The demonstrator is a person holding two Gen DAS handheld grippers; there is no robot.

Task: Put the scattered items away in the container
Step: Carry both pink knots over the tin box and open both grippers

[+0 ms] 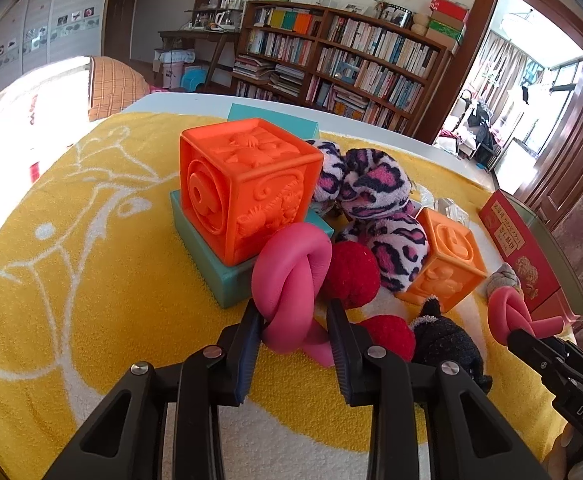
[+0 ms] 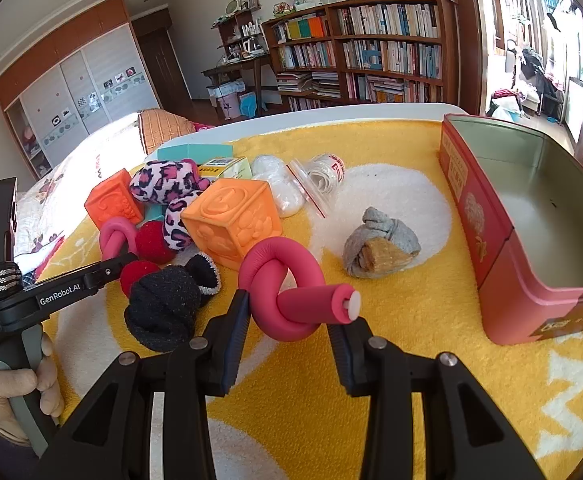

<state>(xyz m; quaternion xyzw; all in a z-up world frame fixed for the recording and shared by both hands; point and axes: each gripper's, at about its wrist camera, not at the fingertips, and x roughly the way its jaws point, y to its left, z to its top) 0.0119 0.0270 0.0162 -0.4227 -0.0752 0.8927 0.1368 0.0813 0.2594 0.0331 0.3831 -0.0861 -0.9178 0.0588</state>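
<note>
- Your left claw [image 1: 293, 334], low in the left wrist frame's centre, is clamped on a knotted pink foam roller [image 1: 287, 276].
- Your right claw [image 2: 289, 318], bottom centre of its own frame, grips a second pink foam roller [image 2: 291, 292].
- Beyond lie the orange cubes [image 2: 231, 224] and sock balls [image 2: 163, 308] on the yellow towel [image 2: 391, 360].
- The red tin [image 2: 503, 248] stands empty at the right edge.

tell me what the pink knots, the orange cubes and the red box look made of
Pink knots: probably matte foam over a bendable core; a white plug shows at one tube end. Orange cubes: soft-looking moulded rubber or plastic, raised pictures, dull sheen. Red box: likely tin; bare grey metal inside.
</note>
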